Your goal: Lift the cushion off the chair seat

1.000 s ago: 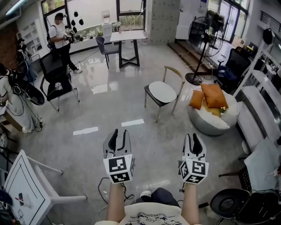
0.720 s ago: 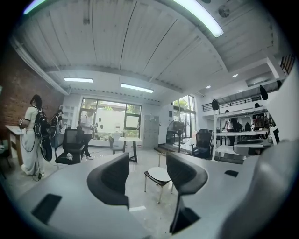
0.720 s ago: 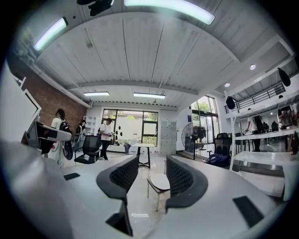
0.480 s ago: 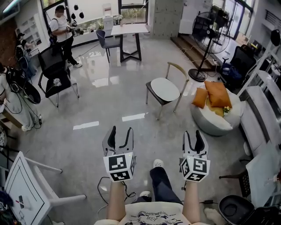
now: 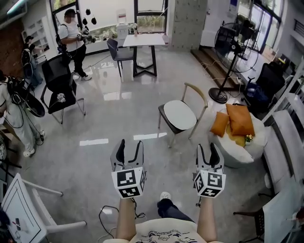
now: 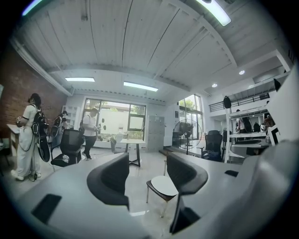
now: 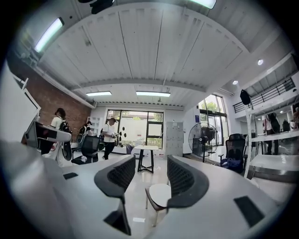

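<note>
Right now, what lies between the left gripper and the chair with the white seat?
Only grey floor with a white tape strip, shown in the head view.

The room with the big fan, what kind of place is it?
Probably an open office or studio lounge: a black office chair, a white table by big windows, and a standing fan.

round white cushion [image 5: 180, 115], lying flat on dark chair [image 5: 162, 116] — chair upright
</note>
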Demonstrator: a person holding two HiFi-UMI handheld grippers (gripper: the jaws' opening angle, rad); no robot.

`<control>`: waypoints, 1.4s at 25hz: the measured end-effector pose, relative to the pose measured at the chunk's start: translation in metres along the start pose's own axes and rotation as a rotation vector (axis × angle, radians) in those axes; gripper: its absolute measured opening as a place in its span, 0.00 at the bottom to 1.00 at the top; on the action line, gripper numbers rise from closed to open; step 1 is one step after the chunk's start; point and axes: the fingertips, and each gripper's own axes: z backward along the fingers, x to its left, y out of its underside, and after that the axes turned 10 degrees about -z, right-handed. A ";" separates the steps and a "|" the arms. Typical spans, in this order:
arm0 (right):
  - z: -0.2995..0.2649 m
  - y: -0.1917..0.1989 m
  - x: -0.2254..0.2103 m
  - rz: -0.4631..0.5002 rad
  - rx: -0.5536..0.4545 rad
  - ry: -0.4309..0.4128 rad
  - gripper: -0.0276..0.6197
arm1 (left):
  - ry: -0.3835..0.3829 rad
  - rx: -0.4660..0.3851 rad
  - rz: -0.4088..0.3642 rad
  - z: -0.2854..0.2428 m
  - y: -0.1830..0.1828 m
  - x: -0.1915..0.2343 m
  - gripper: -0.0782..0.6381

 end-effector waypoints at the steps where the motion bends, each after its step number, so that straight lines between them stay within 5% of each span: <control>1: -0.019 -0.005 -0.009 -0.001 -0.005 -0.003 0.40 | -0.005 -0.005 -0.002 -0.019 -0.006 -0.003 0.46; 14: -0.202 -0.021 -0.109 -0.044 -0.019 -0.016 0.40 | -0.027 -0.001 -0.024 -0.212 -0.030 -0.048 0.46; 25: -0.322 -0.005 -0.153 -0.053 0.016 0.008 0.40 | -0.003 0.017 -0.025 -0.347 -0.028 -0.056 0.46; 35: -0.494 -0.015 -0.174 -0.060 0.027 0.029 0.40 | 0.040 0.027 -0.024 -0.525 -0.040 -0.037 0.46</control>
